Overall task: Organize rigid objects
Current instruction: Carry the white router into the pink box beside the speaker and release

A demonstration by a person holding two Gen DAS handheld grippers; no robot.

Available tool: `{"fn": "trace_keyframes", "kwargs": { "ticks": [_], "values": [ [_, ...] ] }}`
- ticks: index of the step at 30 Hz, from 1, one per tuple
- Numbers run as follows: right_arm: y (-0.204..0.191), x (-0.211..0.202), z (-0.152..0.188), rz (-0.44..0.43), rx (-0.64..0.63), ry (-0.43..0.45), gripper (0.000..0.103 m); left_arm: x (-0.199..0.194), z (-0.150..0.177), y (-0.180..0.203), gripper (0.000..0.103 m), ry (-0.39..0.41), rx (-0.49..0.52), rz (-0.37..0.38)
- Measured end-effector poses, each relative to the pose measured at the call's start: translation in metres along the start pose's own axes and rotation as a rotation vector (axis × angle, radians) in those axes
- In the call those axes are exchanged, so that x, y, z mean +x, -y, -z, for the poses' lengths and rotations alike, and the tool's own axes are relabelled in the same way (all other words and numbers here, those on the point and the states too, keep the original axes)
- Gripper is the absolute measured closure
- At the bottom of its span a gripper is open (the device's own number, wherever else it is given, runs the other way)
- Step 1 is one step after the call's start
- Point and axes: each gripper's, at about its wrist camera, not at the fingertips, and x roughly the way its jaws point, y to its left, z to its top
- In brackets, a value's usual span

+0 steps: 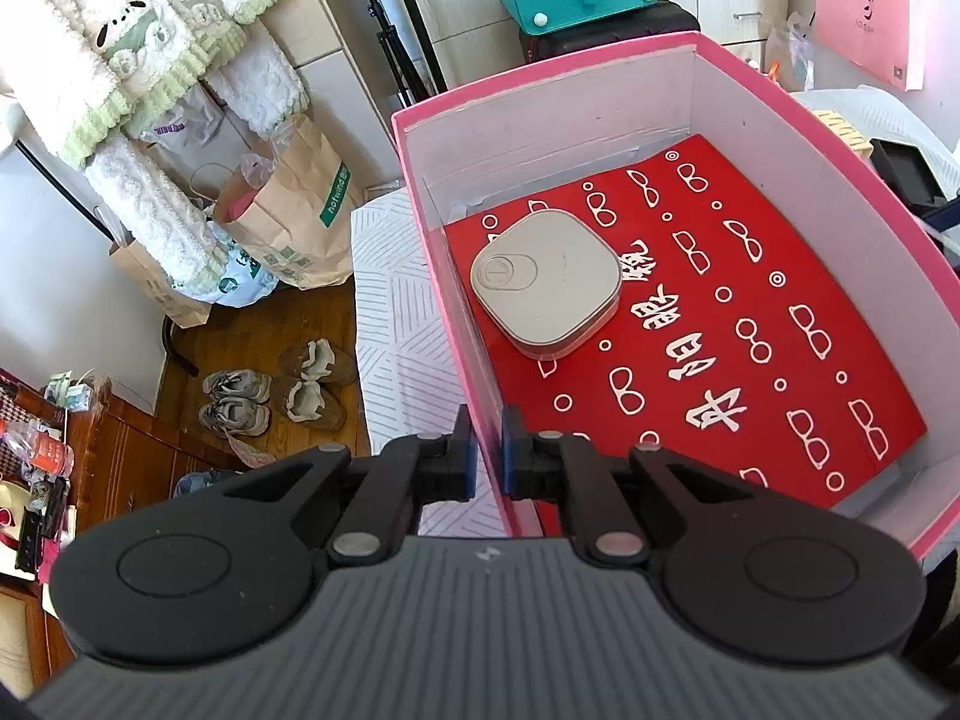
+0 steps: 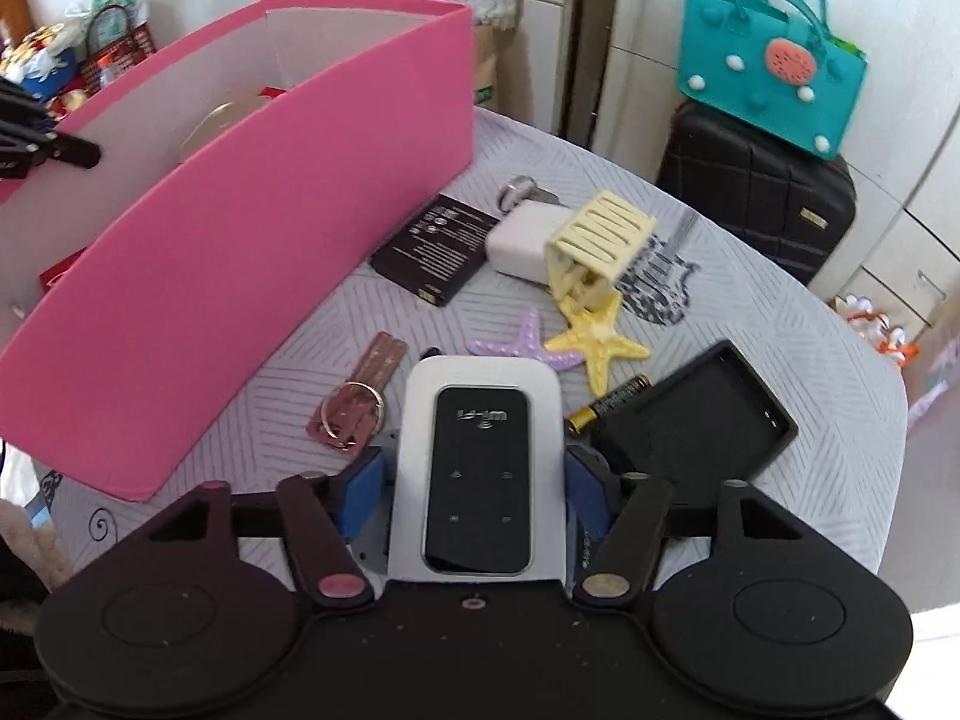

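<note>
My left gripper is shut on the left wall of the pink box. Inside the box a beige square case lies on a red printed sheet. My right gripper is shut on a white and black Wi-Fi device, held above the table beside the pink box. On the table lie keys on a ring, a purple starfish, a yellow starfish, a battery and a black case.
A black booklet, a white charger and a pale yellow slotted holder lie further back on the grey cloth. A teal bag sits on a black suitcase. Shoes and paper bags are on the floor.
</note>
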Motion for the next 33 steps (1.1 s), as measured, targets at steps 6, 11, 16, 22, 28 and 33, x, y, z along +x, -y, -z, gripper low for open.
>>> {"fn": "trace_keyframes", "kwargs": {
  "ticks": [6,11,16,22,28,33],
  "values": [
    [-0.005,-0.005,-0.002,0.023,-0.014,-0.001,0.039,0.0,0.001,0.0,0.096,0.0,0.002,0.003],
    [-0.009,-0.032,-0.014,0.028,-0.012,0.057,0.039,0.0,0.002,-0.001,0.096,0.002,0.01,0.016],
    [-0.024,-0.075,-0.045,-0.023,-0.042,0.181,0.039,0.001,-0.001,-0.002,0.095,-0.009,0.03,0.031],
    [-0.065,-0.092,-0.084,-0.079,-0.252,0.278,0.039,0.001,0.0,0.001,0.095,-0.005,0.055,0.02],
    [-0.089,-0.045,-0.122,-0.107,-0.371,0.206,0.039,0.001,0.0,0.002,0.095,-0.007,0.058,0.014],
    [-0.102,0.011,-0.147,-0.019,-0.496,0.114,0.039,0.0,-0.001,0.0,0.095,-0.01,0.043,0.016]
  ]
}}
